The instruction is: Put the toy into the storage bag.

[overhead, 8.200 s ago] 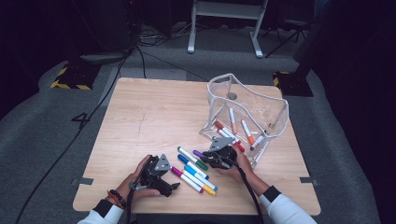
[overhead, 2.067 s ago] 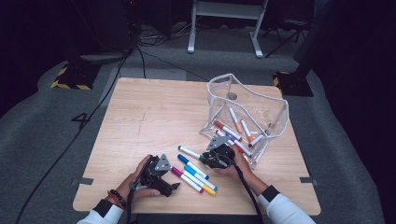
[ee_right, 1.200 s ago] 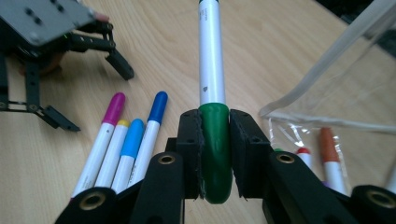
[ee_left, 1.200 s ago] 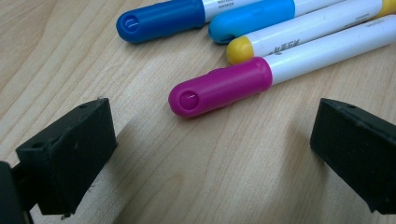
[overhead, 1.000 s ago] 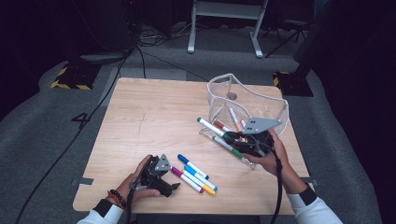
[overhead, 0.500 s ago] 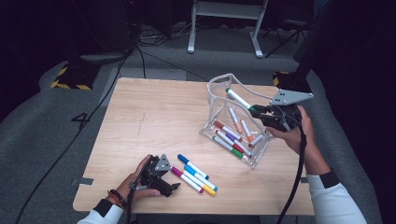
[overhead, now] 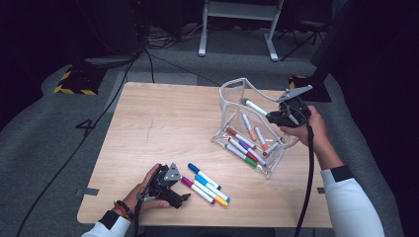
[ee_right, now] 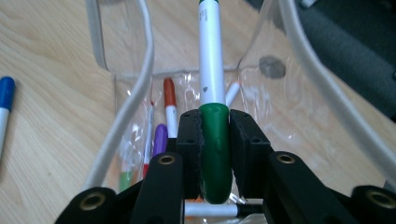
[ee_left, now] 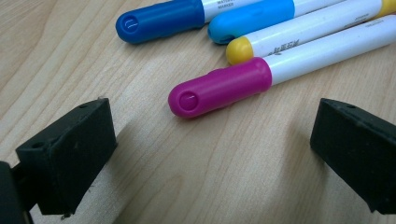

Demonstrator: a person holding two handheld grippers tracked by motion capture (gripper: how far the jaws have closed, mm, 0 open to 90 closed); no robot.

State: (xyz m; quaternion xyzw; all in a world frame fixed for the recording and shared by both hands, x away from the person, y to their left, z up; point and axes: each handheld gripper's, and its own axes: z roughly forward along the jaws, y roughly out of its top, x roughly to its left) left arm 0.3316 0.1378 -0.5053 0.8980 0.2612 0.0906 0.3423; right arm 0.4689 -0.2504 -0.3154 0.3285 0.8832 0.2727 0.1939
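My right gripper [overhead: 274, 116] [ee_right: 215, 135] is shut on the green cap of a white marker [overhead: 255, 106] [ee_right: 210, 60], held over the open top of a clear plastic pouch [overhead: 231, 91] at the table's right. Several markers [overhead: 244, 148] lie inside the pouch. Near the front edge, several more markers [overhead: 205, 183] lie side by side on the wood: dark blue [ee_left: 159, 19], light blue [ee_left: 247, 17], yellow [ee_left: 240, 49], magenta [ee_left: 219, 88]. My left gripper [overhead: 184, 196] [ee_left: 210, 154] rests on the table just left of them, open, its jaws either side of the magenta cap's end without touching it.
The wooden table [overhead: 158, 123] has bare room across its left and middle. Beyond its far edge are grey floor, cables [overhead: 148, 54] and a metal stand [overhead: 237, 24]. The right gripper's cable [overhead: 309, 173] hangs along the person's white sleeve.
My right gripper picked a green-capped marker from the row near the front and carried it up and right, past the pouch's side to above its opening. The left gripper stayed put.
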